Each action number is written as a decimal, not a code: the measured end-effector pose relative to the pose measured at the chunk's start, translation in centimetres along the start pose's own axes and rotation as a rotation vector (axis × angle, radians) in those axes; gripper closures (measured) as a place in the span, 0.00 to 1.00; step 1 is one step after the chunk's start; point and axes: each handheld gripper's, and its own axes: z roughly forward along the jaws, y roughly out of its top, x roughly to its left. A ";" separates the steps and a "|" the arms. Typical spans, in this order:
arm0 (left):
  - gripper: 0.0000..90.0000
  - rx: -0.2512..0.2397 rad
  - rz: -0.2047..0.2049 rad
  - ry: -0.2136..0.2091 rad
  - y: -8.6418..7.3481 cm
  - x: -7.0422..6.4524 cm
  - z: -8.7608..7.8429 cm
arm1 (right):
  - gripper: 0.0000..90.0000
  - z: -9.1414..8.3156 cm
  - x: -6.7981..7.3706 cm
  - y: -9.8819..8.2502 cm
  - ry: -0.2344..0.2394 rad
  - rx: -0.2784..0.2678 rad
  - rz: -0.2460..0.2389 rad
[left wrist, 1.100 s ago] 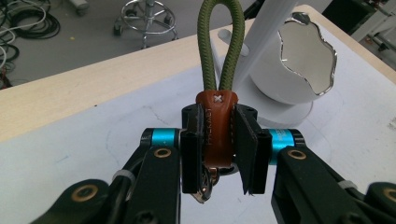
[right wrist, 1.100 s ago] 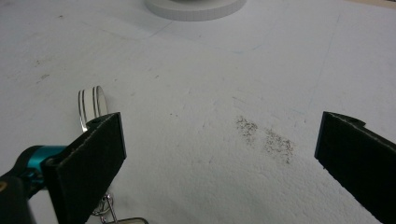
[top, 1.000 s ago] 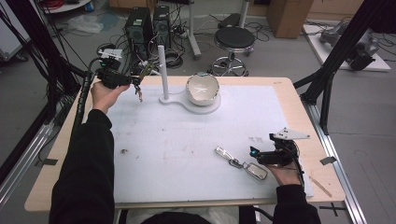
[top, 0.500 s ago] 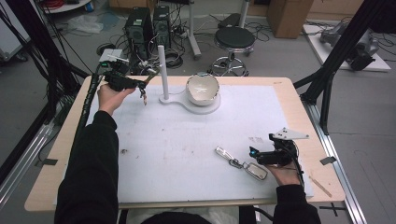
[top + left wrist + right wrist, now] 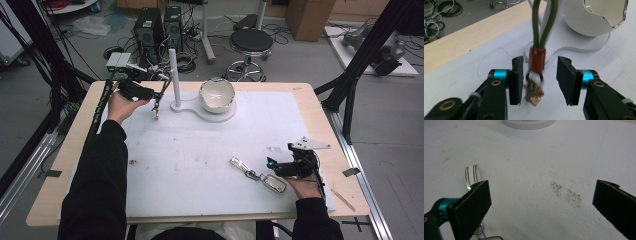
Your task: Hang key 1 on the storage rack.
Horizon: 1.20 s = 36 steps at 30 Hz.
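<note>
The white table (image 5: 200, 165) carries a stand with a tall peg (image 5: 173, 75) and an egg-shaped bowl (image 5: 217, 95) at its far side. Your left gripper (image 5: 537, 82) sits by the peg, and its jaws have just been opening: the green cord keychain (image 5: 537, 58) dangles between the pads, untouched, its loop apparently over the peg. It looks light and floppy, so take it by the stiff red collar, not the cord. Your right gripper (image 5: 541, 205) gapes wide, holding nothing, just beside the second keychain (image 5: 257, 175), which lies flat near you
</note>
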 end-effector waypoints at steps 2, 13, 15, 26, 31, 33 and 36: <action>0.59 -0.003 0.005 0.002 0.0 -0.1 -0.2 | 0.01 0.0 0.0 0.0 0.000 0.001 -0.002; 0.16 0.039 0.058 0.027 0.0 -1.0 -0.5 | 0.01 0.1 0.0 0.0 0.002 0.003 -0.002; 0.12 0.027 0.056 0.016 0.0 -1.2 -0.6 | 0.01 0.0 0.1 0.0 0.002 0.004 0.000; 0.06 -0.006 0.060 -0.007 -0.8 -2.0 -1.7 | 0.01 -0.1 0.1 0.0 0.003 0.001 -0.003; 0.06 -0.014 0.062 -0.006 -1.4 -2.3 -2.3 | 0.01 -0.1 0.1 0.0 0.004 0.000 -0.004; 0.06 -0.023 0.061 -0.010 -1.7 -2.5 -2.5 | 0.01 -0.1 0.1 0.0 0.003 -0.002 -0.005; 0.06 -0.019 0.070 -0.009 -2.1 -2.9 -2.7 | 0.01 -0.1 0.1 0.0 0.005 0.000 -0.003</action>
